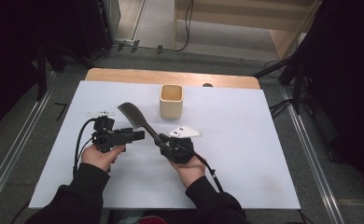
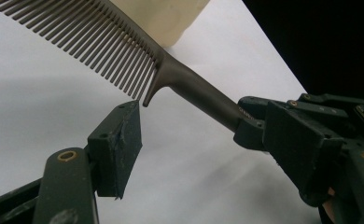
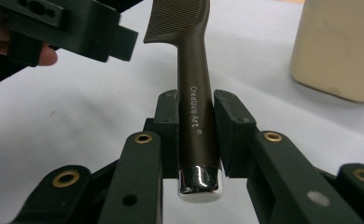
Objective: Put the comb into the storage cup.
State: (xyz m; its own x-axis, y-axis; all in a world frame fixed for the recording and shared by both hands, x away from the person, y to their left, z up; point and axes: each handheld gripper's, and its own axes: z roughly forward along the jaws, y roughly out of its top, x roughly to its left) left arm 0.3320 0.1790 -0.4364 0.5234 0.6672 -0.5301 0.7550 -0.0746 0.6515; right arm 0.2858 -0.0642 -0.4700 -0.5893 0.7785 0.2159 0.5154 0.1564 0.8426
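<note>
- Your right tool (image 3: pixel 195 135) is pinching the comb (image 1: pixel 139 120) by the butt of its handle, both pads flat against the shaft; the shiny end cap pokes out just behind the pads. That low grip leaves the toothed end free, which suits a hand-over or a drop into the cup.
- The comb is off the counter (image 1: pixel 245 177), angled up and away from your right hand, toothed head highest and towards the left.
- Your left tool (image 1: pixel 134 135) stands spread, nothing between its pads. In the left gripper view one pad (image 2: pixel 124 140) sits just below the point where teeth meet handle, near but not touching. Judged placement: ready to take or steady the comb at the neck.
- The cream square cup (image 1: pixel 171 100) stands upright farther back on the counter, well apart from both tools, mouth open. It is the likely destination.
- Risk, as a judgement: a grip so far back lets the head swing; steady it before you release.
</note>
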